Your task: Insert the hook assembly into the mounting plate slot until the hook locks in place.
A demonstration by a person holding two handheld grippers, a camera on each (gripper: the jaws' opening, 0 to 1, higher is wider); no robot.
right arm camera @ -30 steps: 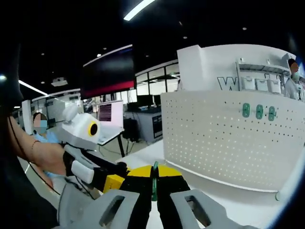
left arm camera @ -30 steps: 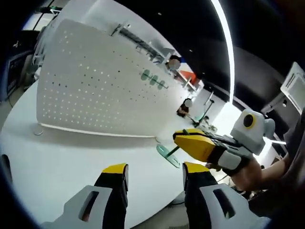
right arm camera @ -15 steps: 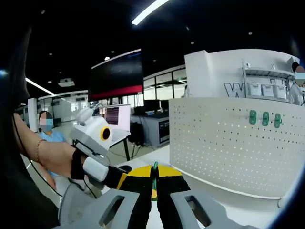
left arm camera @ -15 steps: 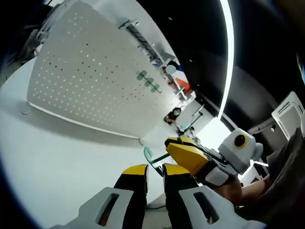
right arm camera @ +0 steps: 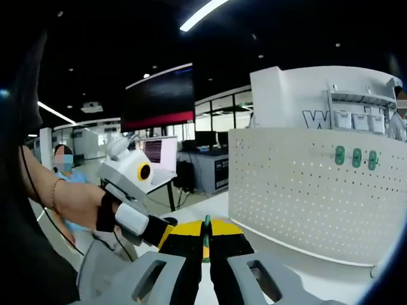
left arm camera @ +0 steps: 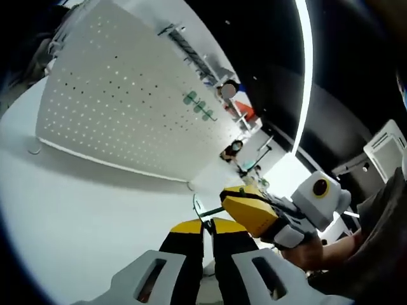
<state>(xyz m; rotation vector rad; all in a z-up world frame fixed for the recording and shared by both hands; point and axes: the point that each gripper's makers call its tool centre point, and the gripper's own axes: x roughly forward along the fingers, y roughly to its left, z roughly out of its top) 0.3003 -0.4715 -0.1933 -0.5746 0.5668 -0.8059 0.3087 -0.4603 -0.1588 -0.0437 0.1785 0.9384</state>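
A broad white desk (left arm camera: 82, 210) carries an upright white mounting plate (left arm camera: 121, 108), a perforated panel standing on a small foot; in the right gripper view it rises at the right (right arm camera: 305, 190). Three green hooks (left arm camera: 198, 107) already hang in a row near its top edge, seen too in the right gripper view (right arm camera: 355, 157). The left gripper (left arm camera: 208, 227) has its yellow-tipped jaws drawn almost together, nothing visibly between them. Just beside it, the right gripper (right arm camera: 205, 232) is pressed together on the thin green hook assembly (right arm camera: 206, 223), whose curved end (left arm camera: 198, 207) pokes out over the desk's edge, well apart from the plate.
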